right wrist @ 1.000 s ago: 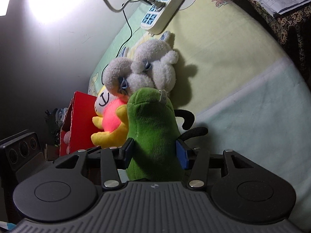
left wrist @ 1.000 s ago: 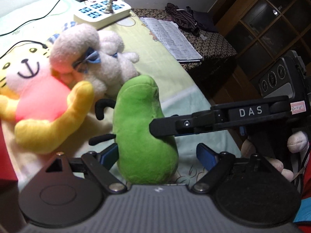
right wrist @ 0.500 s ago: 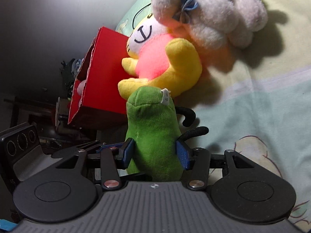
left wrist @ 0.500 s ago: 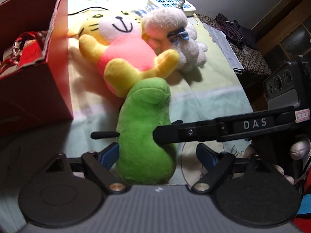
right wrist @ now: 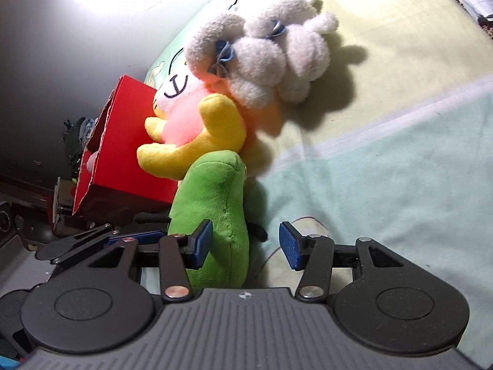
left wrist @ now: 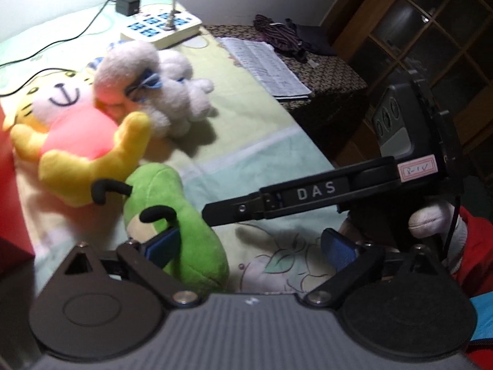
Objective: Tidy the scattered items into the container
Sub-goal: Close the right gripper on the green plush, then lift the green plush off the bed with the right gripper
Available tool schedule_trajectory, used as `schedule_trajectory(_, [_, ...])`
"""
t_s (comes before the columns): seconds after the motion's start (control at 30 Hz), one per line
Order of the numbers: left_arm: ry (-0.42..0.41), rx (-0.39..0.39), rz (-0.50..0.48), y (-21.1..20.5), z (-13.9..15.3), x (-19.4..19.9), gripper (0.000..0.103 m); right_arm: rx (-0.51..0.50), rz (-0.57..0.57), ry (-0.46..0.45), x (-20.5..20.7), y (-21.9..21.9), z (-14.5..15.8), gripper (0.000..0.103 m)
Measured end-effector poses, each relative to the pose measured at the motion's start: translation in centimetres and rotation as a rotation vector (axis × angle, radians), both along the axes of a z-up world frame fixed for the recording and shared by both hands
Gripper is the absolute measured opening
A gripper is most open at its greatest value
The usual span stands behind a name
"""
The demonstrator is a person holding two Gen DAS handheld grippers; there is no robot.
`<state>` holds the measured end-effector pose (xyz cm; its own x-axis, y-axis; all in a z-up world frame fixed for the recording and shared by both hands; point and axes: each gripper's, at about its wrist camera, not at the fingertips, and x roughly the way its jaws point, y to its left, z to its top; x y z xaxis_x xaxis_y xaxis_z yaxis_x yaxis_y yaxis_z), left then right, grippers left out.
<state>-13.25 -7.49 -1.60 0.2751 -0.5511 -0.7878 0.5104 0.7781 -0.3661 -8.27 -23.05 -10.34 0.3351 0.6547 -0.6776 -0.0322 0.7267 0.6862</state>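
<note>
A green plush toy with black antennae lies tilted on the bed, leaning against my left gripper's left finger. My left gripper is open. In the right wrist view the green plush sits between the jaws against the left pad, and my right gripper is open around it. A yellow and pink tiger plush and a white sheep plush lie beyond. The red box stands left of them.
A white power strip with cables lies at the far end of the bed. Papers rest on a patterned stool to the right. The right gripper's arm crosses the left wrist view. A wooden cabinet stands at the far right.
My right gripper opened and let go of the green plush, which tipped over to the left onto the bed. The left view swung away from the red box.
</note>
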Motion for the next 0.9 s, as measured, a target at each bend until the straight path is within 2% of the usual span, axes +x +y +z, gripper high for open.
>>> schedule_trajectory(0.1, [0.014,-0.024,-0.069,-1.7,-0.2,-0.3,0.094,-0.007,-0.04,-0.018,-0.5,-1.1,0.2,0.052])
schedule_trajectory(0.2, [0.005,-0.011,-0.097,-2.4,0.1,-0.7,0.087,0.002,-0.076,-0.032,-0.9,-2.0,0.6,0.052])
schedule_trajectory(0.37, [-0.042,-0.045,-0.026,0.1,2.4,-1.2,0.088,0.027,-0.075,-0.047,-1.1,-2.2,0.9,0.052])
schedule_trajectory(0.47, [-0.062,-0.03,0.053,2.5,2.8,-1.4,0.093,0.028,-0.062,-0.043,-1.1,-1.9,0.7,0.052])
schedule_trajectory(0.57, [0.005,-0.005,0.125,4.4,1.1,-0.8,0.094,0.039,-0.064,-0.042,-1.1,-2.2,0.7,0.052])
schedule_trajectory(0.63, [0.066,-0.031,0.144,5.1,-0.3,-0.3,0.094,0.059,-0.07,-0.046,-1.0,-2.5,0.9,0.052])
schedule_trajectory(0.77, [0.117,-0.024,0.164,4.4,-2.9,0.7,0.094,0.092,-0.06,-0.047,-0.8,-2.5,1.3,0.053])
schedule_trajectory(0.83, [0.141,-0.021,0.173,4.0,-3.8,1.3,0.092,0.08,-0.035,-0.047,-0.7,-1.9,1.4,0.053])
schedule_trajectory(0.9, [0.139,-0.029,0.17,3.6,-3.9,1.5,0.084,0.065,-0.016,-0.044,-0.7,-1.2,1.2,0.053])
